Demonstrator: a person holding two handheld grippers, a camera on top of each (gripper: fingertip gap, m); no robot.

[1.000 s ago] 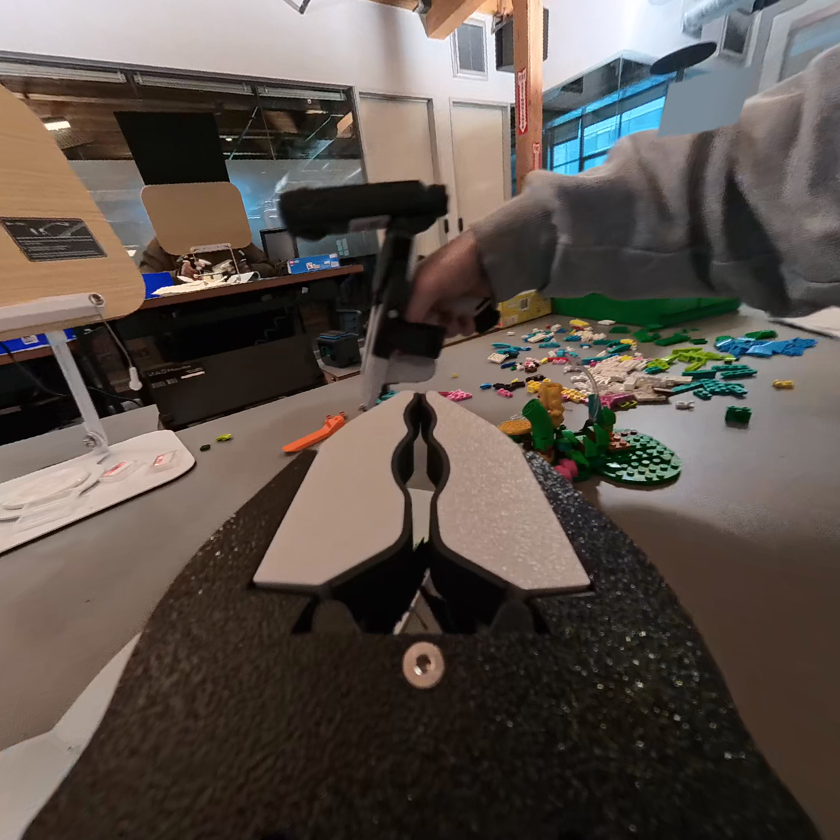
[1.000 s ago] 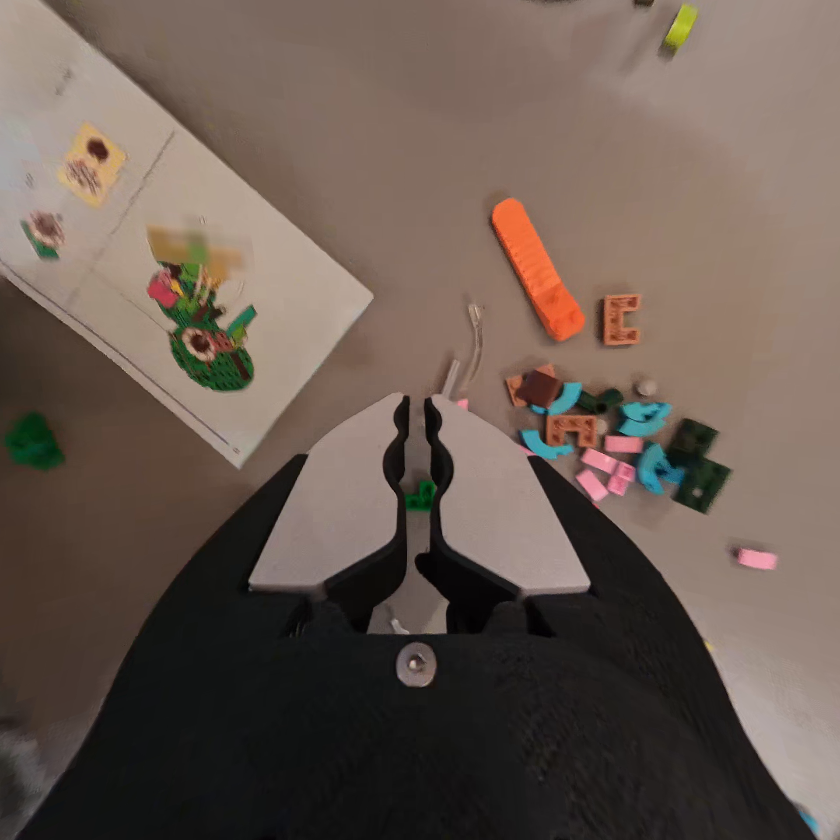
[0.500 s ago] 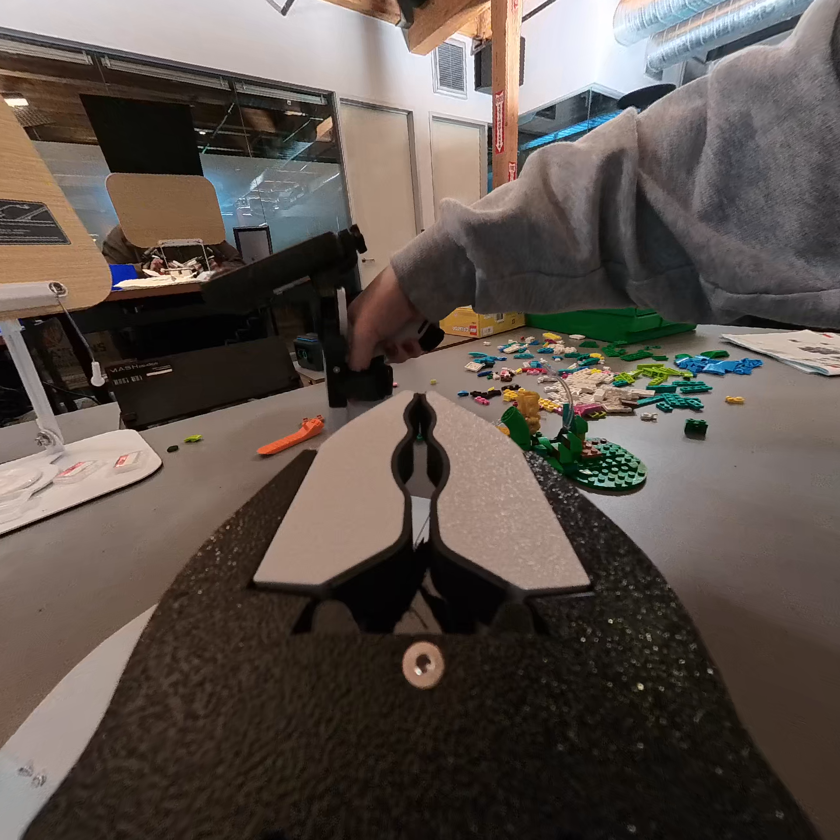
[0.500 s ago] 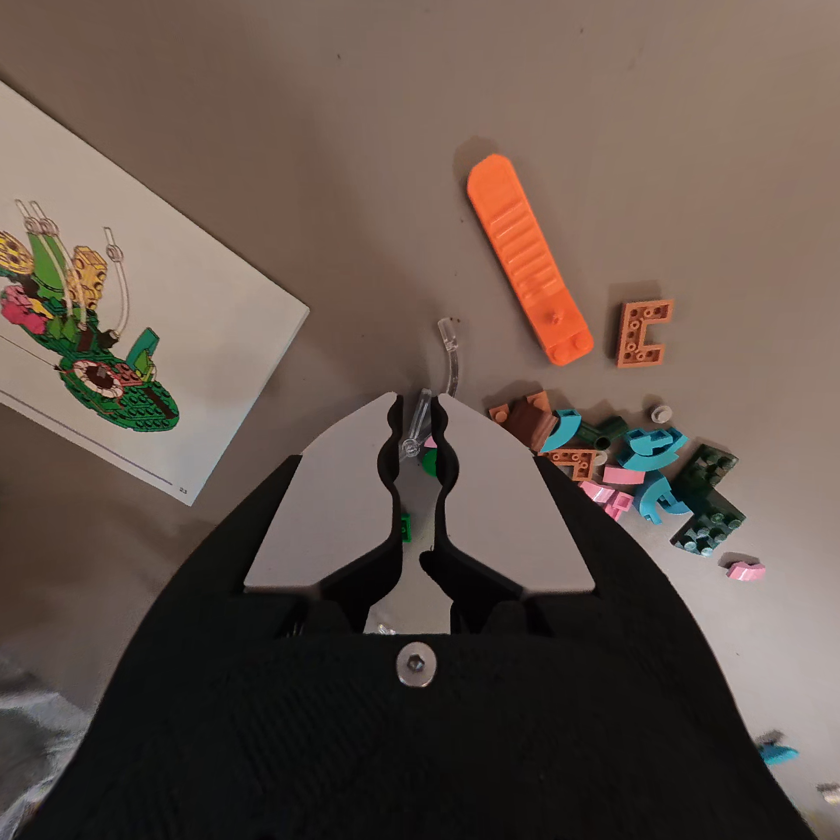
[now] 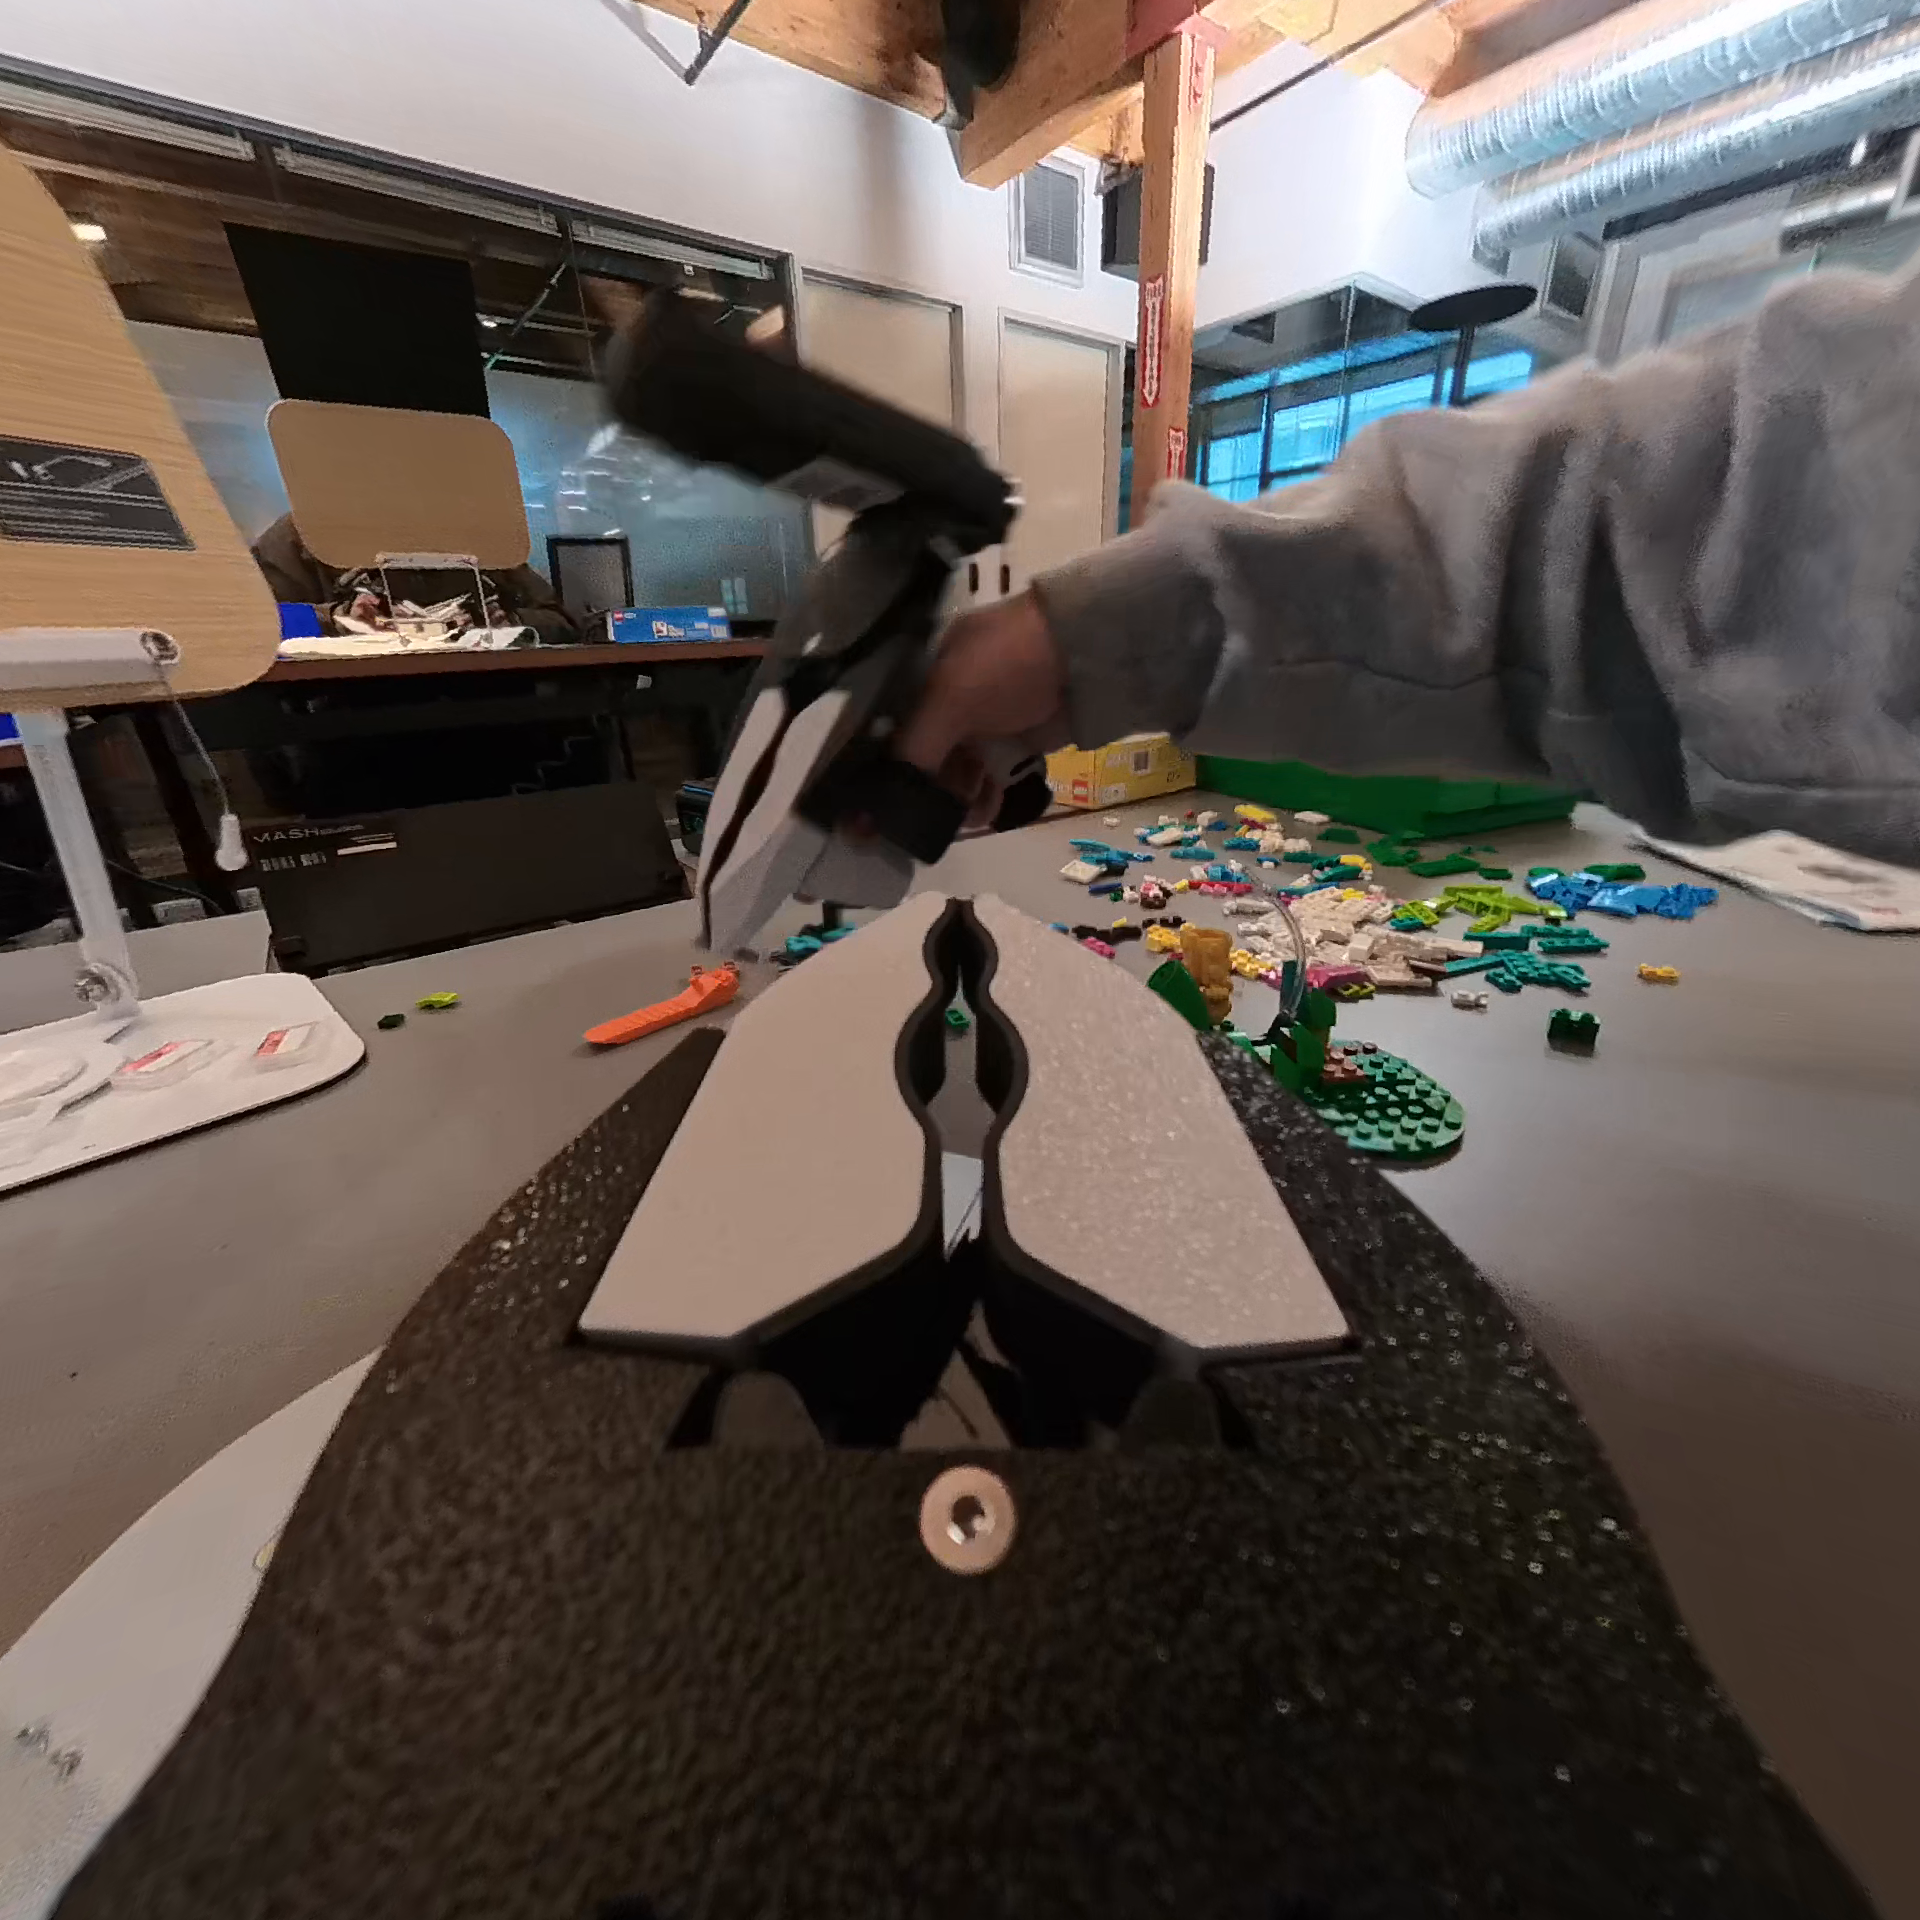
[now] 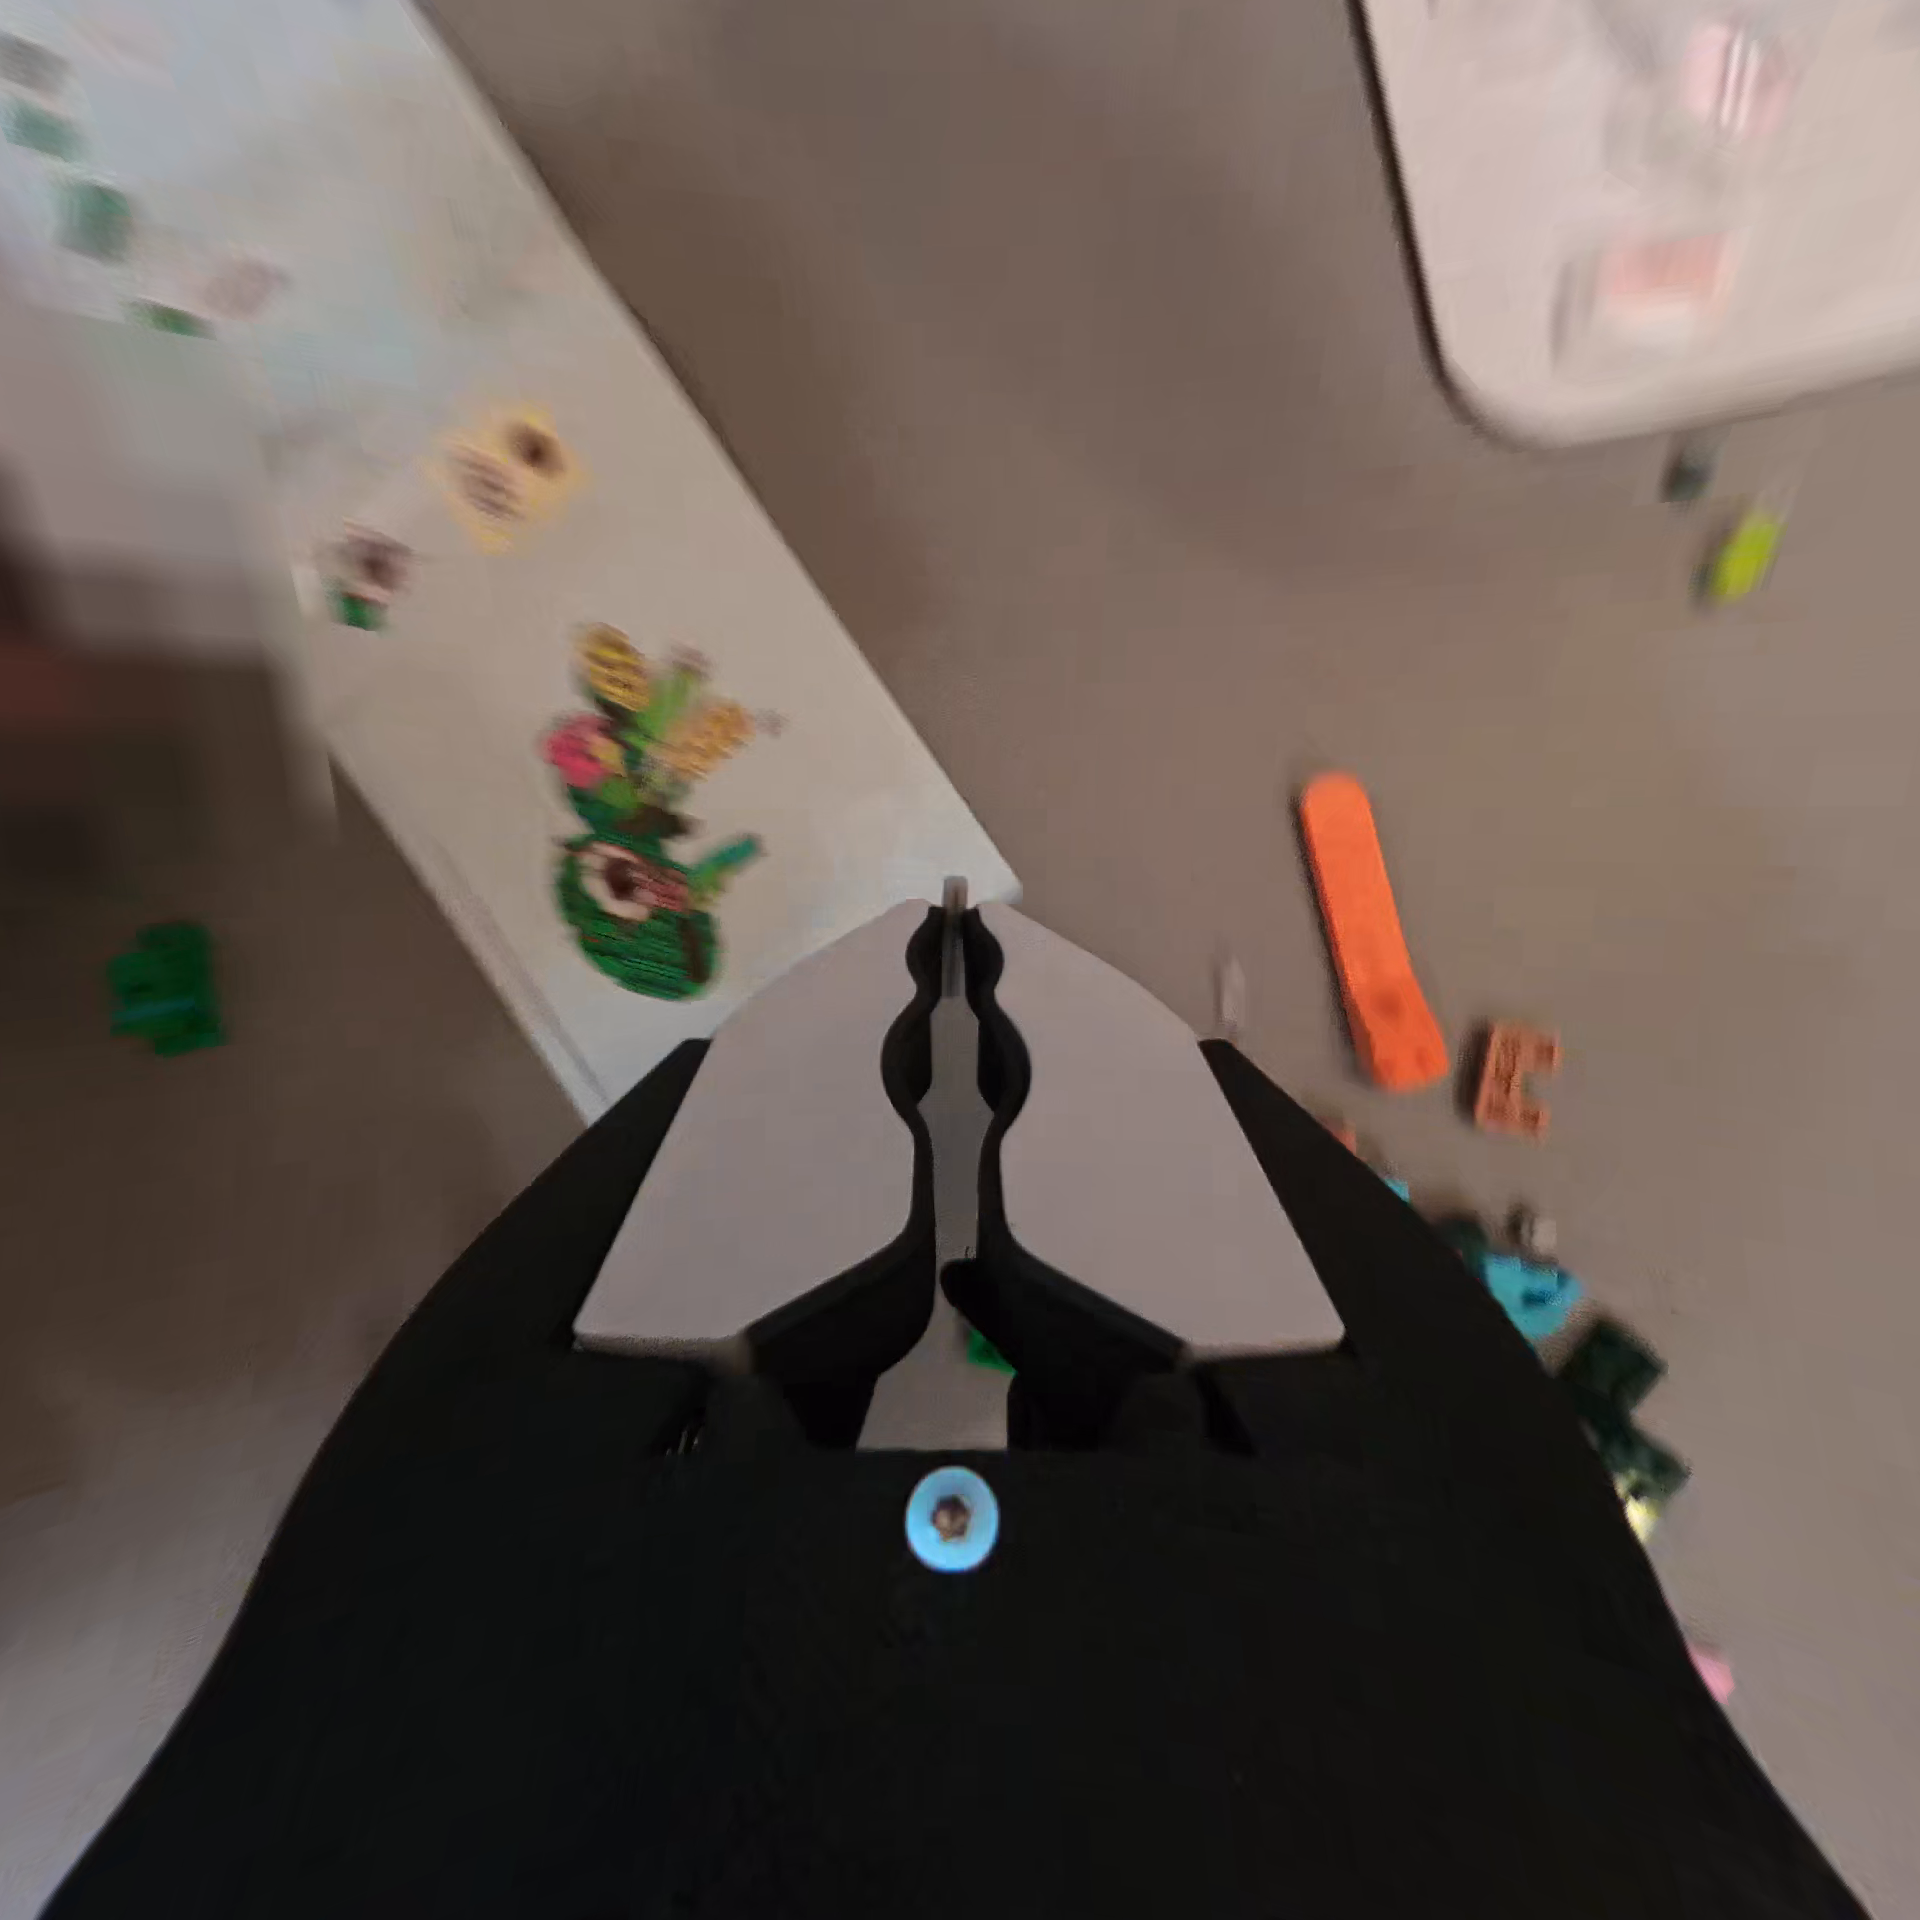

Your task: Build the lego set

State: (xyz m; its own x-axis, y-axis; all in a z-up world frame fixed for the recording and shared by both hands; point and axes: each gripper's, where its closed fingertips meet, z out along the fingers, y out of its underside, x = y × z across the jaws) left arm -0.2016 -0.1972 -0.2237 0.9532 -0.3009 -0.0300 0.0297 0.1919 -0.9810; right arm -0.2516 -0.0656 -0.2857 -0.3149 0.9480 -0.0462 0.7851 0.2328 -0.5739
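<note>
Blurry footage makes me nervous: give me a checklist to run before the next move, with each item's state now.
1. Left tongs shut, nothing between them: ok.
2. Right tongs shut, with a thin pale piece poking out at the tips: ok.
3. How firmly that piece is gripped: cannot tell.
4. Right wrist view sharp enough to aim by: not ok, it is smeared.
5. Orange tool apart from the right tongs: ok, it lies off to the side.
6. Green build standing on the table: ok.
</note>
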